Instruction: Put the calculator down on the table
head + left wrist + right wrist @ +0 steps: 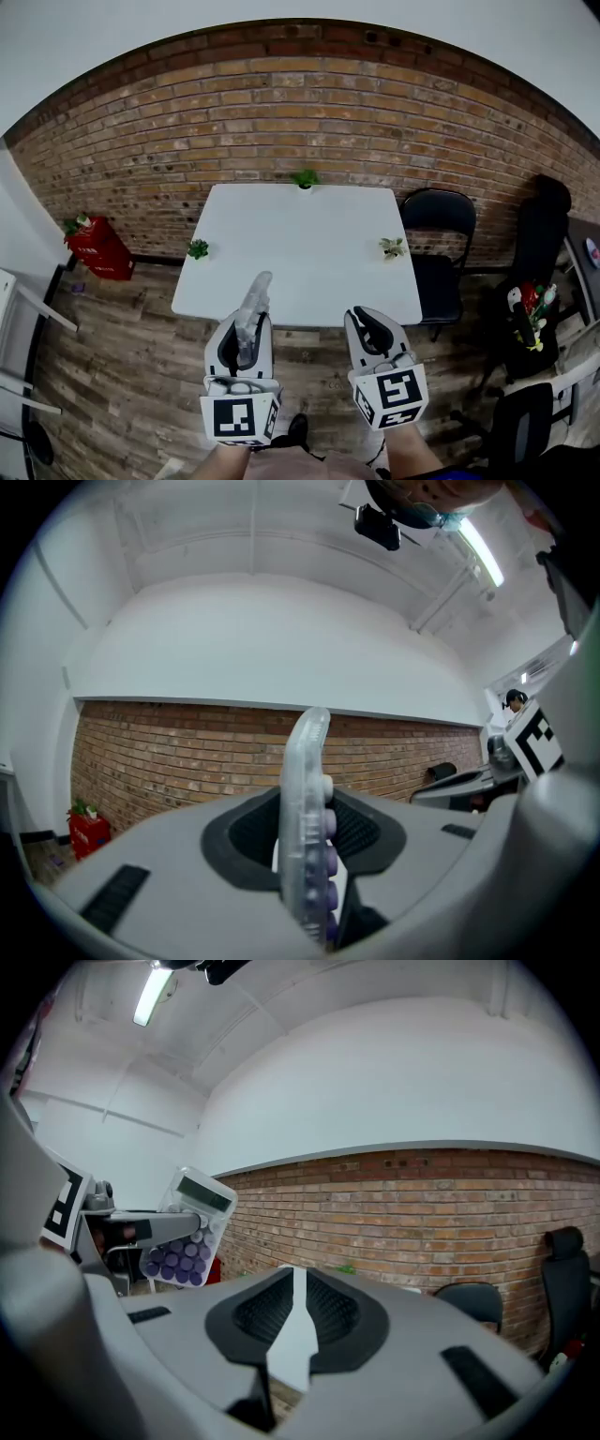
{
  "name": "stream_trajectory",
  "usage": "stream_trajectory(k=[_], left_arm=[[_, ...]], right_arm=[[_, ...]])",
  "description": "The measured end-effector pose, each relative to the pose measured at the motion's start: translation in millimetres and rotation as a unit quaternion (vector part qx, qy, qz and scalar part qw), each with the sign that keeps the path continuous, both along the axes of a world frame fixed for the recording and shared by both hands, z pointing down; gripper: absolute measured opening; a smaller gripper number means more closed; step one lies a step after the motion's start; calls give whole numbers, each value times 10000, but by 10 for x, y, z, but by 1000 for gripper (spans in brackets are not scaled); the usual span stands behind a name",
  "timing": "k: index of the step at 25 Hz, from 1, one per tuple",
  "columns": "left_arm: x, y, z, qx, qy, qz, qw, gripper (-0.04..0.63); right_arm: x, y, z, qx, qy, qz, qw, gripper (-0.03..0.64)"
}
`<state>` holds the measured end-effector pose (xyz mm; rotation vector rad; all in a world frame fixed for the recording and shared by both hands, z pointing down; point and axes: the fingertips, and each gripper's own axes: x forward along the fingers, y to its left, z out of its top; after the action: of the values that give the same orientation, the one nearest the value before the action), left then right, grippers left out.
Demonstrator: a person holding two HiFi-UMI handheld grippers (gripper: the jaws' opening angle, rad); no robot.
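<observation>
The left claw (246, 326) pinches the calculator (306, 817) upright; we see it edge-on, its lower end hidden. The right claw (295, 1288) stands a slit apart, empty. The table (309, 262) lies ahead of both, its middle open.

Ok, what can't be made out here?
Display digits of the calculator: edge-on in the left gripper view, too small in the right gripper view.
Its lower end: hidden between jaws of the left gripper, head view.
Legs of the table: hidden under its top, head view.
</observation>
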<state>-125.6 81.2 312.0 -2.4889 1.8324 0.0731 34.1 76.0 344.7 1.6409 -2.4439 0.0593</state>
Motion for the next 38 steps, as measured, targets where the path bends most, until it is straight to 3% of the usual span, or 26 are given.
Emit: stream_trajectory(k=[7,18,29,38], left_arm=[[-70,-511,-76,89,48,186,9998,133],[176,-1127,269,-328,-67,453,9984,134],[507,-2292,495,-659,-202,285,9972,135],[711,-3080,260,-446,-356,-32,9984,135]], right_arm=[[-32,-451,-157,168,27,257,9995,46],[196,-1001,127,-140,-101,533,9984,44],[521,-2162,414,-435,-223,352,9982,46],[666,-3074,323,-363,-395,-7,9986,44]])
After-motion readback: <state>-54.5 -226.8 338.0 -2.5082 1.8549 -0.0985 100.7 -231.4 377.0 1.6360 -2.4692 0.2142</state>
